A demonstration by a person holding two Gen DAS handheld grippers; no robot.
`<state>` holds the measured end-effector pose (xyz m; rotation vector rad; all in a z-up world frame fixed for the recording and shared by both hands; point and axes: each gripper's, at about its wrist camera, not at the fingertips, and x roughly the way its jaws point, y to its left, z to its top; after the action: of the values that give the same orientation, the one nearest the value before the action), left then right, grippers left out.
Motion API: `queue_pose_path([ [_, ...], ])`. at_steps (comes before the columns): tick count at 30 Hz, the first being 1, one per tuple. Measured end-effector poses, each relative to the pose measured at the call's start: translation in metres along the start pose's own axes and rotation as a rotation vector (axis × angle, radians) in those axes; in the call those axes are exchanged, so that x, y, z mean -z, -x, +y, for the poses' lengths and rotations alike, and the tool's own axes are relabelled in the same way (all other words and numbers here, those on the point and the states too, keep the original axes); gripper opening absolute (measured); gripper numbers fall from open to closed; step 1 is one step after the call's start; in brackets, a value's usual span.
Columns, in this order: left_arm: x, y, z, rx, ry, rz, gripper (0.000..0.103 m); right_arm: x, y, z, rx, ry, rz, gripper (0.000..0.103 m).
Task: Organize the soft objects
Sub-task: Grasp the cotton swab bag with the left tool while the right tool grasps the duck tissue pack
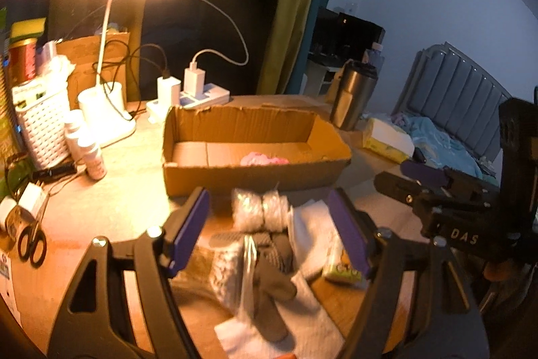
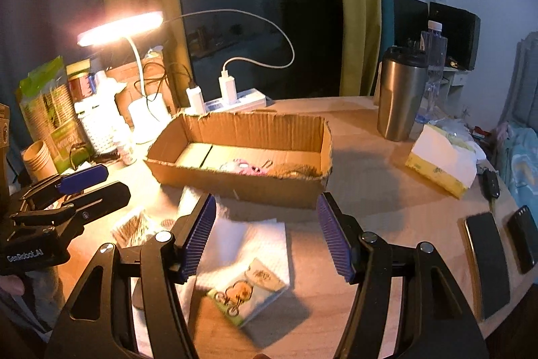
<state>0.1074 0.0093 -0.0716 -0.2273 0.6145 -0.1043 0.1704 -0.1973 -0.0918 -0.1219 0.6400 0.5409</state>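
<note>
Cardboard box (image 1: 255, 150) sits mid-desk (image 2: 386, 190) with a pink soft thing (image 1: 264, 159) already in it; the rest lies just in front: white towel (image 2: 248, 244), limp and light, so I'd pinch a bunched fold, not a flat edge. Dark glove (image 1: 272, 278) is floppy, best grabbed at its thick middle; bagged sponges (image 1: 260, 211) are squashy in slippery plastic, and the small tissue pack (image 2: 247, 291) is light, taken across its short sides. My left hand-held gripper (image 1: 269, 234) and right hand-held gripper (image 2: 267, 238) both gape open, empty, over the pile.
</note>
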Motion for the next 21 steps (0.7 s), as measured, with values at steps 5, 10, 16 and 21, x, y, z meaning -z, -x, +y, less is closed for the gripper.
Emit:
queue_pose_path([
  [5, 0.018, 0.009, 0.004, -0.007, 0.009, 0.007, 0.075, 0.018, 0.002, 0.004, 0.002, -0.001, 0.025, 0.066],
  [10, 0.035, 0.013, 0.009, -0.013, 0.024, 0.022, 0.075, 0.033, -0.002, 0.006, 0.004, -0.003, 0.057, 0.066],
  [16, 0.054, 0.010, 0.018, -0.033, 0.042, 0.056, 0.075, 0.048, -0.008, 0.004, 0.008, -0.014, 0.089, 0.066],
  [21, 0.063, 0.002, 0.029, -0.050, 0.056, 0.085, 0.078, 0.059, -0.018, 0.002, 0.004, -0.032, 0.123, 0.066],
])
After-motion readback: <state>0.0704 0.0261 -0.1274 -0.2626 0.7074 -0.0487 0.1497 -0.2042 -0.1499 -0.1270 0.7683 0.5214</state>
